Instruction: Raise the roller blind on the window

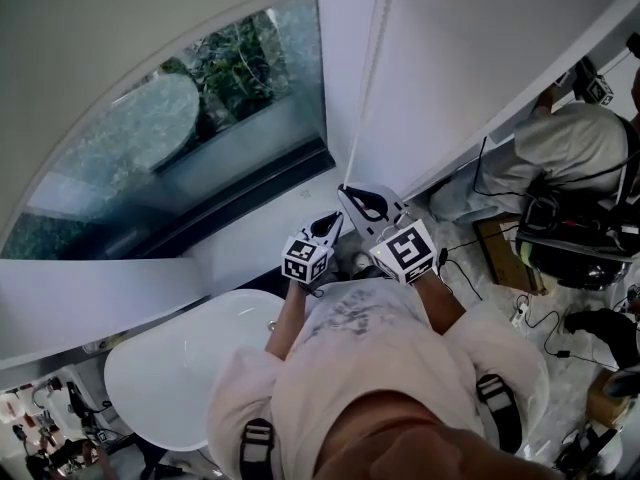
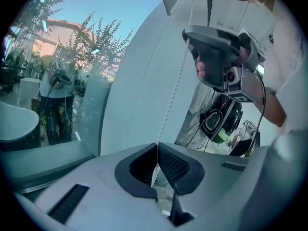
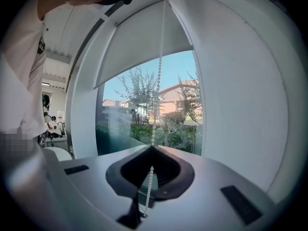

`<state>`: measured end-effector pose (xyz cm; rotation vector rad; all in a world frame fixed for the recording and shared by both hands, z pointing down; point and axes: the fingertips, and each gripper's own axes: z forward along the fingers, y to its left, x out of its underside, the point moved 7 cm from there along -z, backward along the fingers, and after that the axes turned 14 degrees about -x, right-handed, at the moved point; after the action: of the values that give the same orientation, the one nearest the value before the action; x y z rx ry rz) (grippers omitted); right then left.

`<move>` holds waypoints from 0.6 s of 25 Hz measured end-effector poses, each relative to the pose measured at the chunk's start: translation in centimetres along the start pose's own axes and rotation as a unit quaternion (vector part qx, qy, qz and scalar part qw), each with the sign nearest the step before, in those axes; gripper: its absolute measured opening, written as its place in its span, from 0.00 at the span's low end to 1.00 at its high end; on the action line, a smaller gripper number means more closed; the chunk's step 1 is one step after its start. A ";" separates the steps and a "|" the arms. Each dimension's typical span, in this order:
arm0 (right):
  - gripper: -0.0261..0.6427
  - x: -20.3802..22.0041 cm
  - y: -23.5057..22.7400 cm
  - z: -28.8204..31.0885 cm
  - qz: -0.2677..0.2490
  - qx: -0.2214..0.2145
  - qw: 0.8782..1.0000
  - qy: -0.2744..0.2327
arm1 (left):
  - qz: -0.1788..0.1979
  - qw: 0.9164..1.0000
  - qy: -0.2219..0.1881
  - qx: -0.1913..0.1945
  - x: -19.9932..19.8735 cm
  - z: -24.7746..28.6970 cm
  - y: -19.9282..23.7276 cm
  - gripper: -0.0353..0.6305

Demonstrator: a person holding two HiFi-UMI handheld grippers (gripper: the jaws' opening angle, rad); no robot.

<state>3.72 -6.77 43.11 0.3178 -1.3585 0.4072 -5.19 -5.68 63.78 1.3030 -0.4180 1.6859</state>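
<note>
The white fabric roller blind (image 3: 144, 37) covers the upper part of the window (image 3: 139, 114), its hem slanting, which only the right gripper view shows. Its white bead chain (image 3: 158, 90) drops into the right gripper (image 3: 151, 148), whose fingers are clamped on it. The left gripper (image 2: 156, 146) also pinches the chain between closed fingers. Its own view shows the right gripper higher up, and the head view shows both close together.
</note>
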 end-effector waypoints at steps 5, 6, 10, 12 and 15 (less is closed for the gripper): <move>0.13 0.4 -0.2 0.0 0.000 -0.006 1.000 -0.002 | 0.006 1.000 0.000 -0.007 -0.1 -1.0 -0.1 0.07; 0.13 0.5 -0.3 0.0 0.000 -0.007 1.000 -0.003 | 0.004 1.000 -0.003 -0.008 -0.3 -1.2 -0.2 0.07; 0.13 0.5 -0.2 0.1 -0.004 -0.008 1.000 -0.005 | 0.007 1.000 -0.023 -0.003 -2.5 -2.9 -0.7 0.08; 0.13 0.4 -0.2 0.2 -0.005 -0.009 1.000 -0.004 | 0.010 0.999 -0.041 0.002 -4.5 -4.0 -1.1 0.11; 0.13 0.3 -0.3 0.1 -0.007 -0.011 1.000 -0.004 | 0.009 0.997 -0.079 0.010 -8.4 -5.8 -1.7 0.13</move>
<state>3.81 -7.08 43.38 0.3117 -1.3665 0.3796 -7.06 -4.47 53.71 1.4557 -0.5091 1.6119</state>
